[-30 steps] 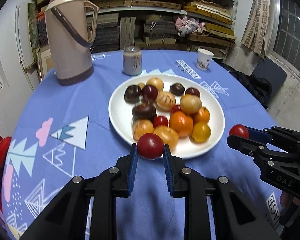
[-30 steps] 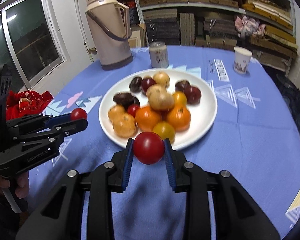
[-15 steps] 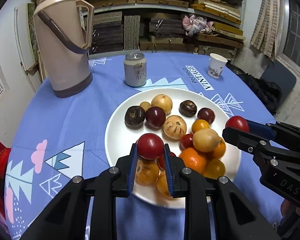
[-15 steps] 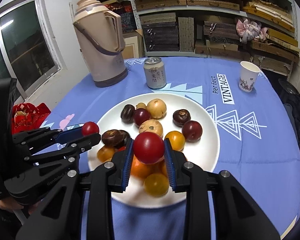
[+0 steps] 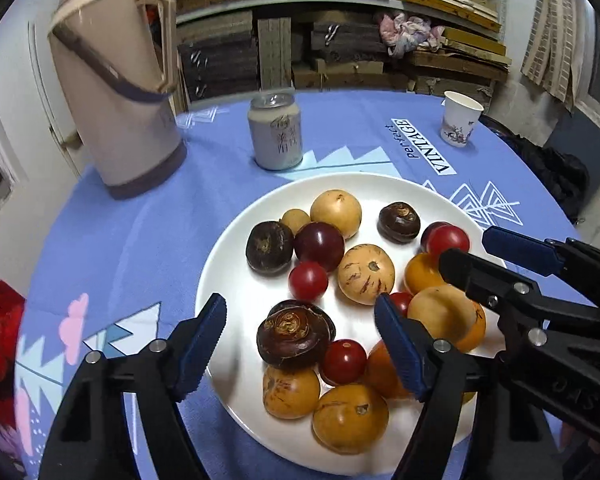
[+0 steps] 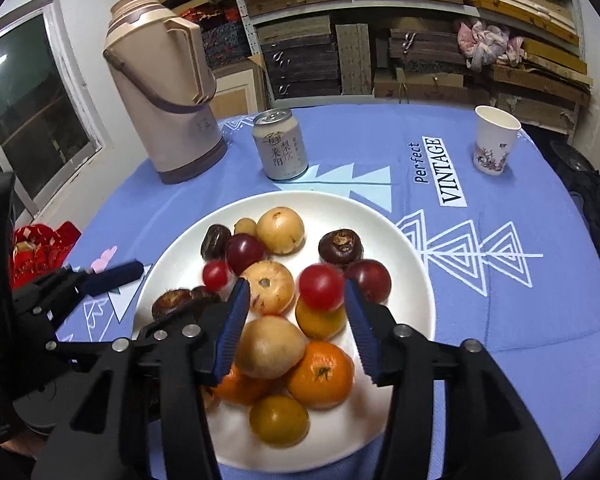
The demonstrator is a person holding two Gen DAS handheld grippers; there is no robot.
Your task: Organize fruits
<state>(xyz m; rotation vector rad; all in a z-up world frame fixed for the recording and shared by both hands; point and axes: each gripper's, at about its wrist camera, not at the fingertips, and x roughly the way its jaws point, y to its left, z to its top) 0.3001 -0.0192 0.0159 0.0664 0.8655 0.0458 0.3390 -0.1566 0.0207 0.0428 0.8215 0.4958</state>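
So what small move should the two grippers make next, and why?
Probably lift both away from the plate. The left gripper is open and empty; the right gripper has just been opening, and its red tomato looks free above the pile.

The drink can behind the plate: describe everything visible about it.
The drink can is a short, pale cream cylinder with a silver metal top and dark printed characters on its side. It stands upright on the blue tablecloth, behind the white plate and right of the beige thermos, apart from both. Its tab end looks unopened, though that is unclear.
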